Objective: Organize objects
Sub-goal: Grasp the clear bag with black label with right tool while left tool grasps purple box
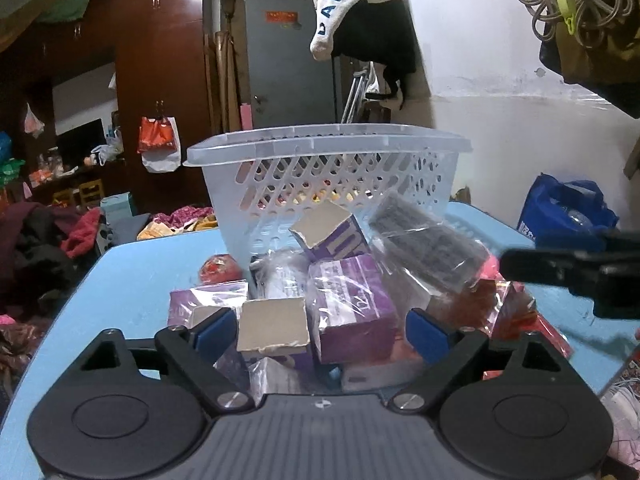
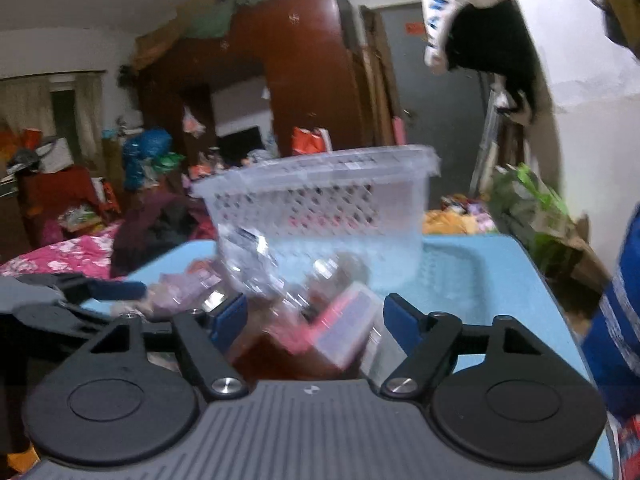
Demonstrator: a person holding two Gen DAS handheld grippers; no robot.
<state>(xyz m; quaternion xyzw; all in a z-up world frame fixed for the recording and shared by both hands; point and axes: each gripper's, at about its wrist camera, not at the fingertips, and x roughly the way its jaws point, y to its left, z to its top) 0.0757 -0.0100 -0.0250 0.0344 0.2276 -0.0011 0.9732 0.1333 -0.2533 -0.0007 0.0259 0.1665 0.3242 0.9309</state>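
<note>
A clear slotted plastic basket (image 1: 328, 176) stands at the back of a light blue table (image 1: 120, 292). In front of it lies a pile of packages: purple boxes in clear wrap (image 1: 352, 304), a box showing a grey cardboard end (image 1: 274, 330), a bag of dark grey pads (image 1: 430, 246) and a red packet (image 1: 218, 268). My left gripper (image 1: 320, 334) is open, its jaws on either side of the nearest boxes. My right gripper (image 2: 316, 318) is open over a pink packet (image 2: 344, 328) and a dark red bag (image 2: 276, 354); this view is blurred. The basket also shows in the right wrist view (image 2: 320, 200).
My right gripper's arm (image 1: 572, 268) reaches in from the right of the left view. A blue bag (image 1: 564, 208) sits right of the table. Clothes hang from the wall (image 1: 364, 20). A dark wardrobe (image 1: 152, 80) and cluttered clothes fill the room to the left.
</note>
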